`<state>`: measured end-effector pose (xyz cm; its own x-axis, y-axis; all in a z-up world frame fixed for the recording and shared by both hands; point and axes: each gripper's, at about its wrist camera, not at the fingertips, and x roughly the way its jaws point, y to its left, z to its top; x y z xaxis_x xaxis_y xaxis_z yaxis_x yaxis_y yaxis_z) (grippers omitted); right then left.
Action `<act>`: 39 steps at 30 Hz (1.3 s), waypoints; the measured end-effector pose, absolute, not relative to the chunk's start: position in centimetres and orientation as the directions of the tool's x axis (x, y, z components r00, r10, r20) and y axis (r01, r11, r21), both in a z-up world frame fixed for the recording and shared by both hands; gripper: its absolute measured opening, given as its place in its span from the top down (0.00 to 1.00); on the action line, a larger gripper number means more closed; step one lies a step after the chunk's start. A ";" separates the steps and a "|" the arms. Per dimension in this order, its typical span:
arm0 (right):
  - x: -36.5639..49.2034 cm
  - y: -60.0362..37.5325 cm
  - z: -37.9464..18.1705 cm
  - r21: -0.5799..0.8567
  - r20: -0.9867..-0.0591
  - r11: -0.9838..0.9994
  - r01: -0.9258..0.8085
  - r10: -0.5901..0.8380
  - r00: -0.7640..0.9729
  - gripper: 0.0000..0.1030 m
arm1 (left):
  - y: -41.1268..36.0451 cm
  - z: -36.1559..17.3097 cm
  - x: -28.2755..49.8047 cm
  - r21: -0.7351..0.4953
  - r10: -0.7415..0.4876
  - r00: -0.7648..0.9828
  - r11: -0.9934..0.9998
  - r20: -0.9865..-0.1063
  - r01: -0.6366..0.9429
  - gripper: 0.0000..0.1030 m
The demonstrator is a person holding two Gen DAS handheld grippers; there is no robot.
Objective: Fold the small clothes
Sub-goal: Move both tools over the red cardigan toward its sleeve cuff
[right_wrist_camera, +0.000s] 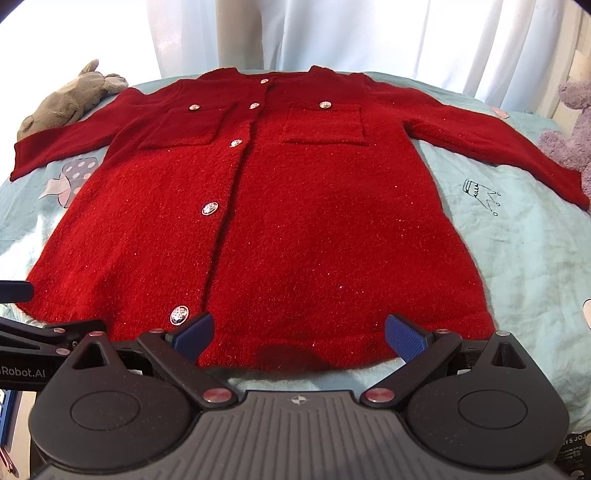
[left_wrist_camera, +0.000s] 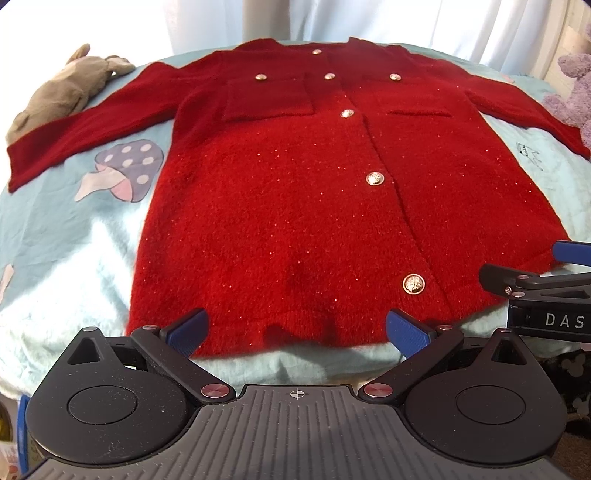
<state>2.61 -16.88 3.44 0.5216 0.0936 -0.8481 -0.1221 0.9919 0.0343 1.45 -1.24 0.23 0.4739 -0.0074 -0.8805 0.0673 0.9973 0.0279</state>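
The red cardigan (left_wrist_camera: 295, 206) lies spread flat, front up and buttoned, across the middle of the pale blue bedsheet (left_wrist_camera: 66, 251), its hem along the sheet's near edge and its collar toward the far edge by the white curtain (right_wrist_camera: 332, 33); both sleeves run out toward the side edges. The main risk from here is a poor first grasp: the knit is thick and fuzzy, so a pinch at the hem may catch only the top layer, or drag the sheet up with it, and the fold would then come out skewed or bunched. Lifting one hem corner ahead of the other would twist the body, and the metal buttons (left_wrist_camera: 413, 284) down the front could make a lumpy crease if the fold line crosses them. The left sleeve's cuff rests just beside a grey soft toy (left_wrist_camera: 62, 96) near the far left corner, and a purple soft toy (right_wrist_camera: 569, 129) sits close to the right sleeve, so swinging a sleeve inward could snag or pull either one. The left gripper (left_wrist_camera: 297, 332) hangs low at the near edge, pointing along the cardigan toward the collar, its blue fingers (left_wrist_camera: 188, 330) spread wide and holding nothing, over the left half of the hem. The right gripper (right_wrist_camera: 299, 334) sits level beside it in the same forward pose, also spread wide and empty, over the hem right of the button line.
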 end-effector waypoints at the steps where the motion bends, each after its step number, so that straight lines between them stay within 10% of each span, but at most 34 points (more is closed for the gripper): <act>1: 2.6 -16.9 3.4 0.034 -0.848 0.992 -0.122 0.093 0.521 0.04 | -1.2 0.2 1.5 0.028 -0.008 0.473 0.997 -0.881 0.068 0.00; 39: 5.4 -17.4 2.0 0.042 -0.876 0.994 -0.105 0.088 0.474 0.04 | -1.8 -1.0 4.3 0.021 -0.012 0.412 0.997 -0.911 0.077 0.00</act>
<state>5.39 -17.37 1.99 0.4740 0.0876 -0.8761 -0.1055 0.9935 0.0423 4.34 -1.85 -0.96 0.4116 -0.0122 -0.9113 0.0768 0.9968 0.0213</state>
